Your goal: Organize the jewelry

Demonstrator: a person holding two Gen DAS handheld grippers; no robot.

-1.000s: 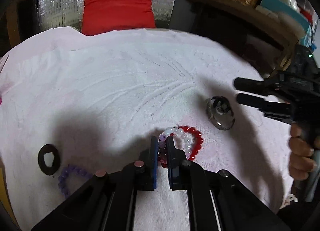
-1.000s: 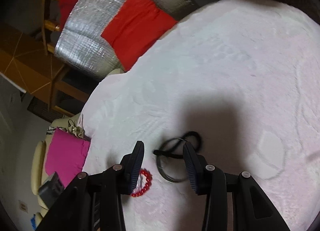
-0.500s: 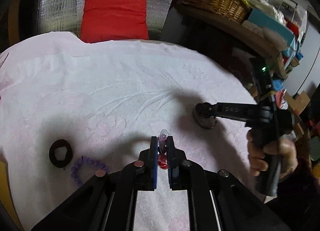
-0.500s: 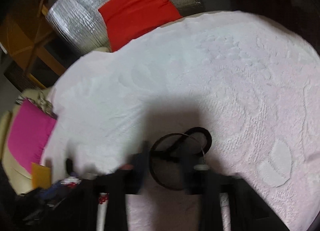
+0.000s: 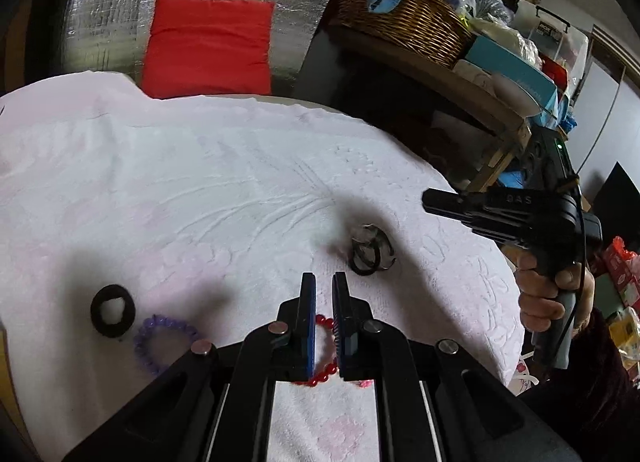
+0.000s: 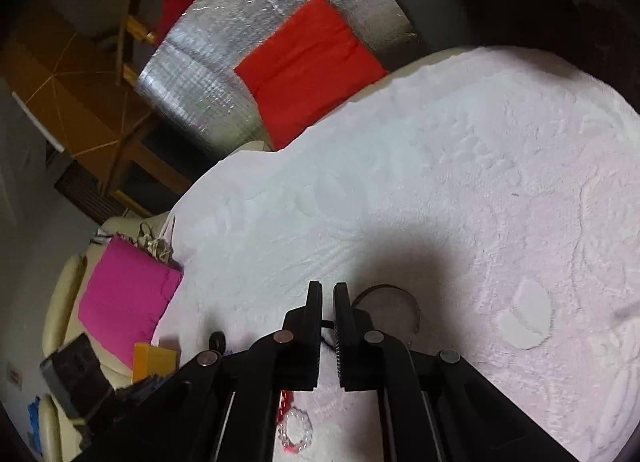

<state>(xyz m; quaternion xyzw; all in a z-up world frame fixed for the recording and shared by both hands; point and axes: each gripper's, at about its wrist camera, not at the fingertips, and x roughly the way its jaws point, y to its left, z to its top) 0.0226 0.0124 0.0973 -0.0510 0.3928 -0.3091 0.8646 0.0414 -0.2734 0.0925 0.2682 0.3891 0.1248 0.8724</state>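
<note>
On the white-clothed desk, a black ring and purple bracelet lie far left. The left gripper tilts downward, jaws shut and empty, over the red bracelet. Further right lie dark hoops; above them a hand holds the right gripper level-ish, jaws shut. Only its own view shows a thin black strand between them; whether gripped, unclear.

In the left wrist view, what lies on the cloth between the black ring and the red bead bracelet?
The purple bead bracelet lies between the black ring and the red bead bracelet, close beside the ring; the left wrist view shows it.
</note>
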